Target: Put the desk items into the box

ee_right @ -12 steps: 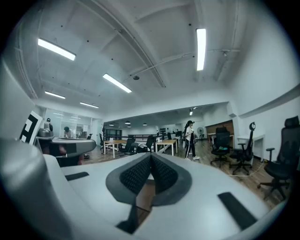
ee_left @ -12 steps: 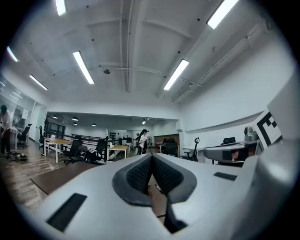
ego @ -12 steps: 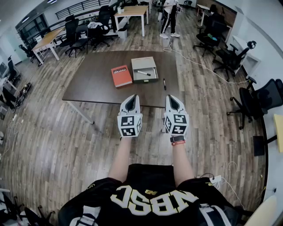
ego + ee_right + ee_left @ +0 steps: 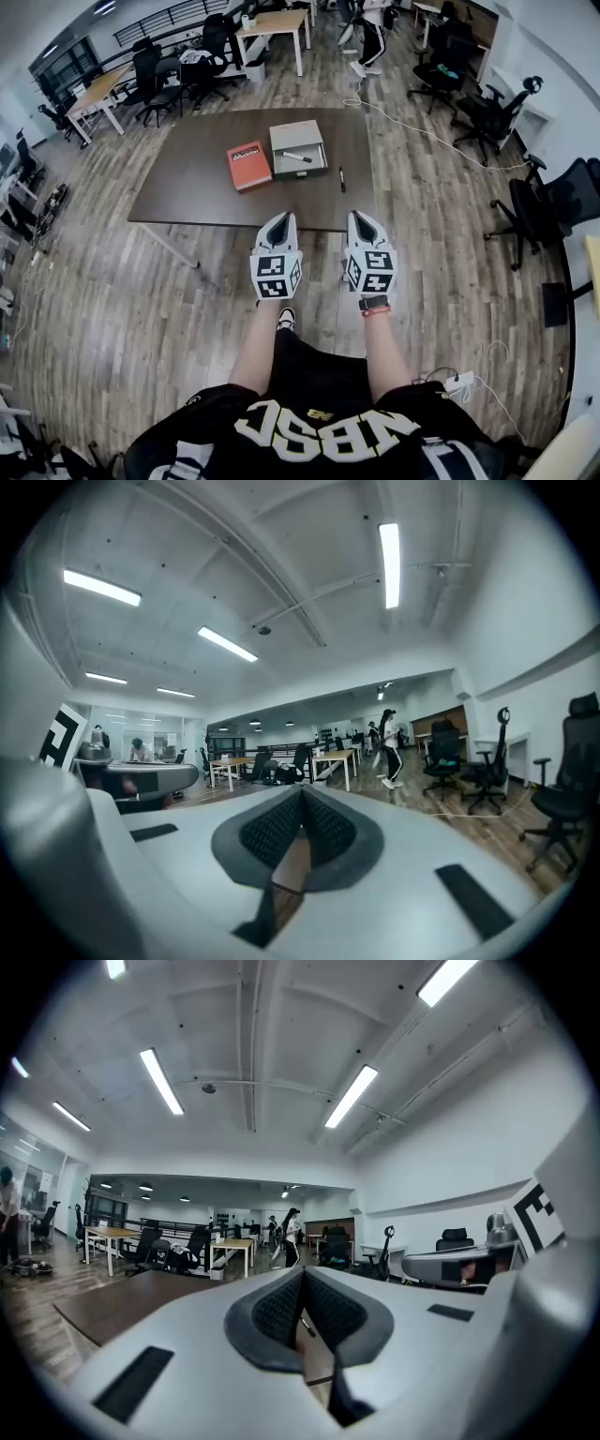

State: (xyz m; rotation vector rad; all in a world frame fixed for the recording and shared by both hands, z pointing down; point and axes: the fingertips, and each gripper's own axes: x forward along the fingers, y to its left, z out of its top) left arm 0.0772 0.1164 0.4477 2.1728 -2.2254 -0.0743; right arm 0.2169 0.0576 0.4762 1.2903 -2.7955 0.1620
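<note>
Left gripper [image 4: 277, 221]: jaws closed, empty, carried short of the table [image 4: 187, 192] during approach. Ahead of it lie the orange book [image 4: 248, 165] and the box [image 4: 300, 134], which holds a marker [image 4: 296, 157]. Right gripper [image 4: 361, 220]: jaws closed, empty. A pen [image 4: 341, 179] lies ahead of it, not yet boxed.

Forearms [image 4: 253, 342] extend side by side; left gripper [image 4: 278, 219] and right gripper [image 4: 361, 218] have fingers [image 4: 277, 1311] closed, empty.

Open-plan office, desks [image 4: 277, 21], swivel chairs [image 4: 161, 82]
</note>
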